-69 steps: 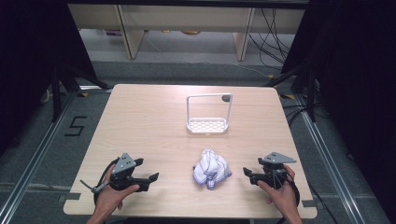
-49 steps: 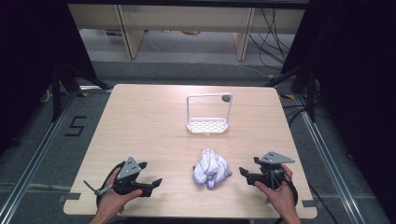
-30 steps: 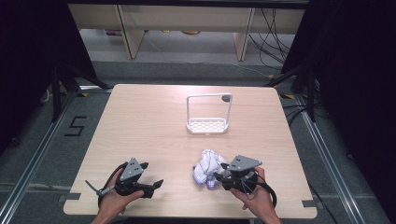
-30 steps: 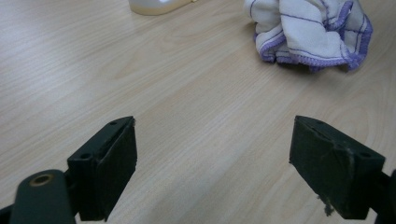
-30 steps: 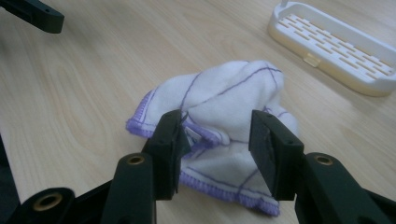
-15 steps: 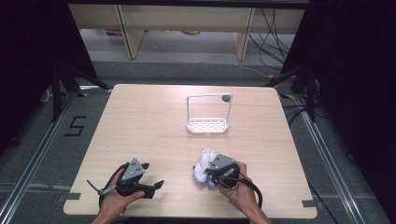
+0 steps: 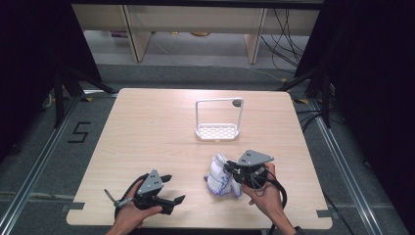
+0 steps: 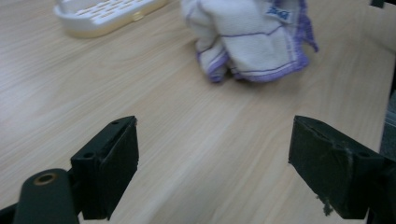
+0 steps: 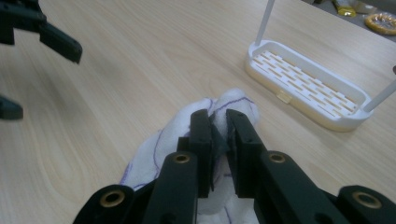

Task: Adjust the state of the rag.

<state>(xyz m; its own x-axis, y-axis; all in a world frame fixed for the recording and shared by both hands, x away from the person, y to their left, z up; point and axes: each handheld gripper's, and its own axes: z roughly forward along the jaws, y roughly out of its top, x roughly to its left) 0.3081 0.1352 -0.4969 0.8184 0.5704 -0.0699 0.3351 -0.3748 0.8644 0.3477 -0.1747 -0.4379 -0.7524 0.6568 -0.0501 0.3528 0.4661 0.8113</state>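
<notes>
A crumpled white cloth (image 7: 218,177) with purple stripes lies on the wooden table (image 7: 147,137), near its front edge and right of centre. My right gripper (image 7: 230,171) reaches it from the right, and its jaws have just been closing on a fold of the cloth (image 9: 154,154). In the right gripper view the right gripper (image 9: 218,122) pinches the fabric between its pads. My left gripper (image 7: 172,189) hovers at the front left with its jaws wide apart. In the left gripper view the left gripper (image 8: 215,140) is empty, and the cloth (image 8: 252,37) lies ahead of it.
A white plastic rack (image 7: 217,131) with a tall wire handle stands at the table's centre, behind the cloth. The rack's slotted tray (image 9: 303,84) lies just beyond the cloth. Cables and shelf legs are on the floor past the far edge.
My right gripper moved left from the table's right side to the cloth and closed on it. My left gripper drifted a little to the right, still open.
</notes>
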